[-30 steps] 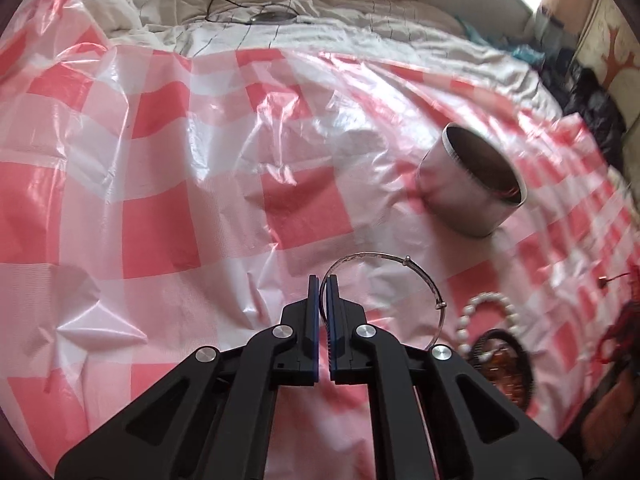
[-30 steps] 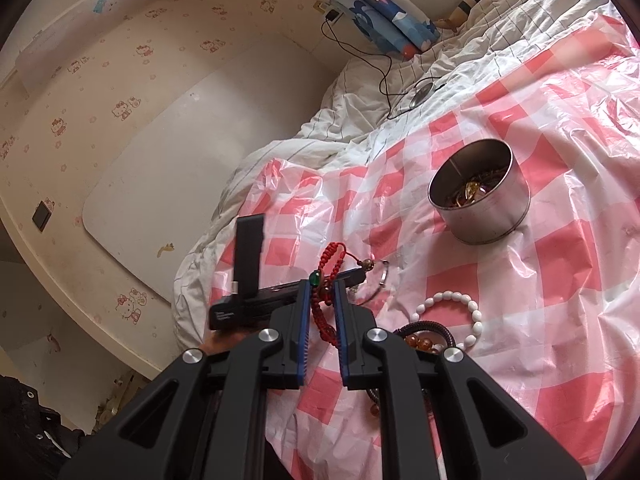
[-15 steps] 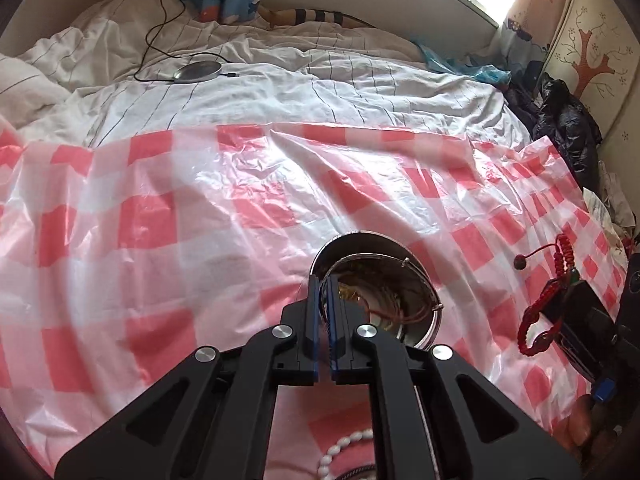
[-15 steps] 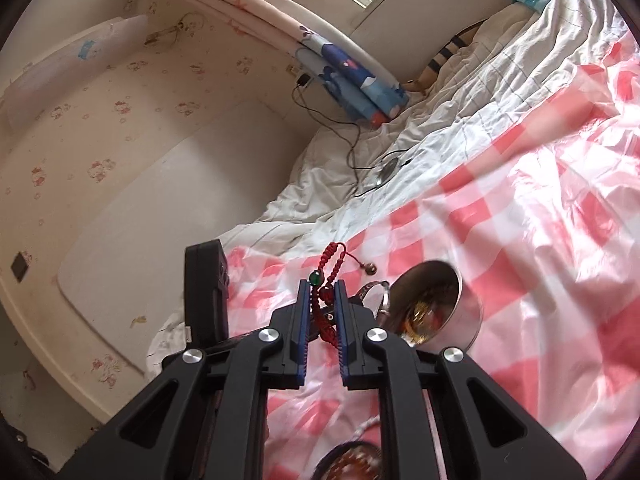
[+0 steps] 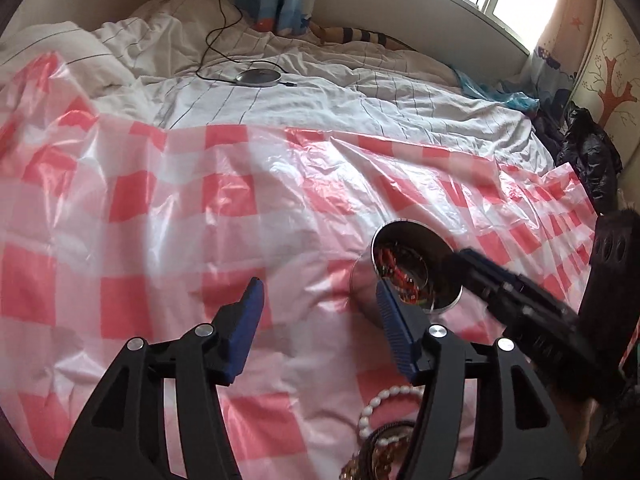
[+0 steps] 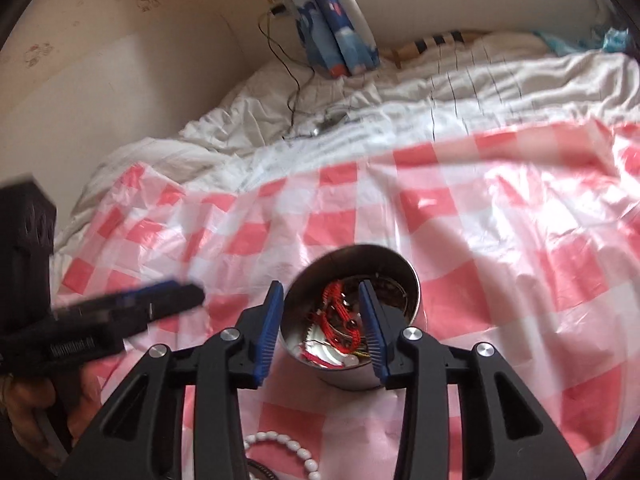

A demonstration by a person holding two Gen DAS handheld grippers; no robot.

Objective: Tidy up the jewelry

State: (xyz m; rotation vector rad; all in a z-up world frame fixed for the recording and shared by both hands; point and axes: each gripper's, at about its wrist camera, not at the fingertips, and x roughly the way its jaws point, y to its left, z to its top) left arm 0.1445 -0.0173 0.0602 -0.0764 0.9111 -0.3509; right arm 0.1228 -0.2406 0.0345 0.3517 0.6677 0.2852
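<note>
Nearest, below the right hand-held gripper, a white bead bracelet lies on the red-checked plastic sheet. This gripper's jaws have just been opening; they stand apart with nothing between the pads, over the metal tin, where the red cord bracelet lies among other jewelry. The left hand-held gripper has also just been opening and holds nothing; the tin sits just beyond its right finger. Farther off, white bedding.
</note>
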